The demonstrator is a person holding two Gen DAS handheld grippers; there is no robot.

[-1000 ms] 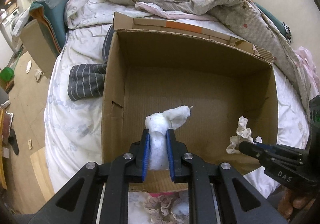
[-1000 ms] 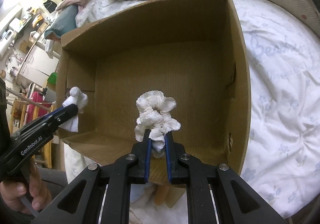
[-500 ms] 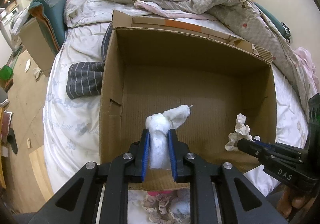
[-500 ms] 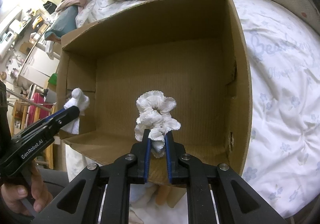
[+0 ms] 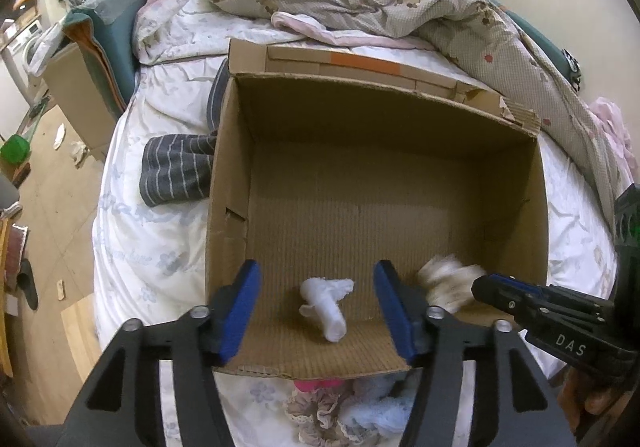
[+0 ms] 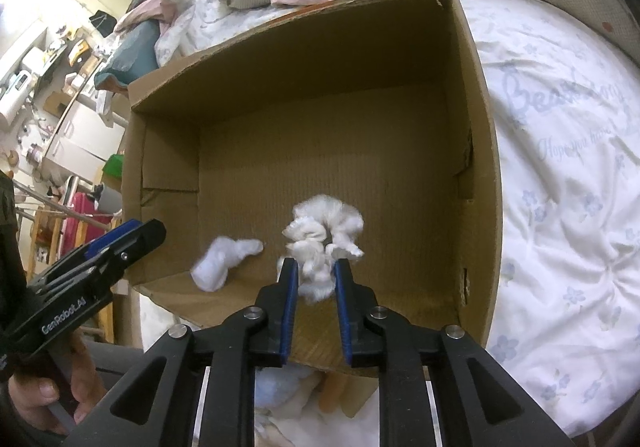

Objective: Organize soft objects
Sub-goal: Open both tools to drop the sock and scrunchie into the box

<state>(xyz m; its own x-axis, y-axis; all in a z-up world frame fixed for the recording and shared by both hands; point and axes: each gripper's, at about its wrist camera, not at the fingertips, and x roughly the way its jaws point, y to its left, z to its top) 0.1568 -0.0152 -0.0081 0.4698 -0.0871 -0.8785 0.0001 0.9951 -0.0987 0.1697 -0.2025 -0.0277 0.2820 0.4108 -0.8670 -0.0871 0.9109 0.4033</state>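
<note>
White sock (image 5: 326,305) lies in cardboard box (image 5: 228,183), toe pointing right.

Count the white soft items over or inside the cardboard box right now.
2. A plain white sock lies or falls loose between the wide-open left gripper fingers; a frilly white scrunchie, motion-blurred, sits between the parted right gripper fingers. Nothing else shows inside the cardboard box.

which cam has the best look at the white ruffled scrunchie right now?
Right wrist. The white ruffled scrunchie sits centred between the right gripper fingers, which have parted, its frills readable though slightly blurred, over the cardboard box. The left wrist view shows only a motion-smeared pale blob beside the right gripper's tip.
</note>
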